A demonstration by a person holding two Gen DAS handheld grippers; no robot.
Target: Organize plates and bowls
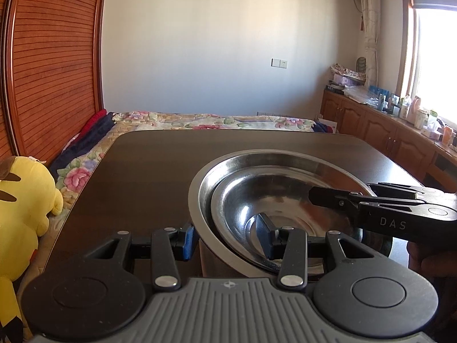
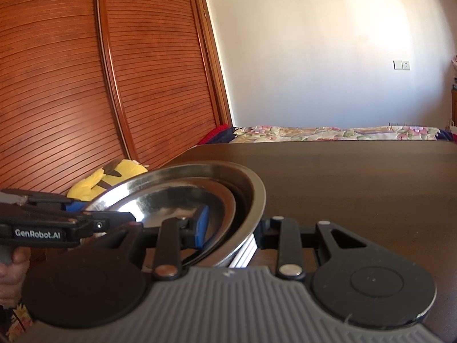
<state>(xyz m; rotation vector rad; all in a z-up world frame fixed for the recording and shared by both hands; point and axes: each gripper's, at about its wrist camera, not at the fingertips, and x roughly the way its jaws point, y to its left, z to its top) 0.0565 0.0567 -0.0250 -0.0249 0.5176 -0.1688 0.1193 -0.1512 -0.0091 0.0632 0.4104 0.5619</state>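
Dark table (image 1: 137,171) beside a floral bed (image 1: 217,120); near the near edge, nested steel bowls (image 1: 285,177) (smaller inside larger). Left gripper (image 1: 227,235) fingers pinching the left rim, right gripper (image 2: 231,225) fingers pinching the right rim.

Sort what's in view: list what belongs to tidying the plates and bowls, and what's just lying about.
Part of the job:
- large steel bowl
- smaller steel bowl nested inside it
- left claw, straddling the bowls' rims
- right claw, straddling the rims too
- dark table

Just lying about:
- yellow plush toy
- floral bedspread
- bottles on the sideboard
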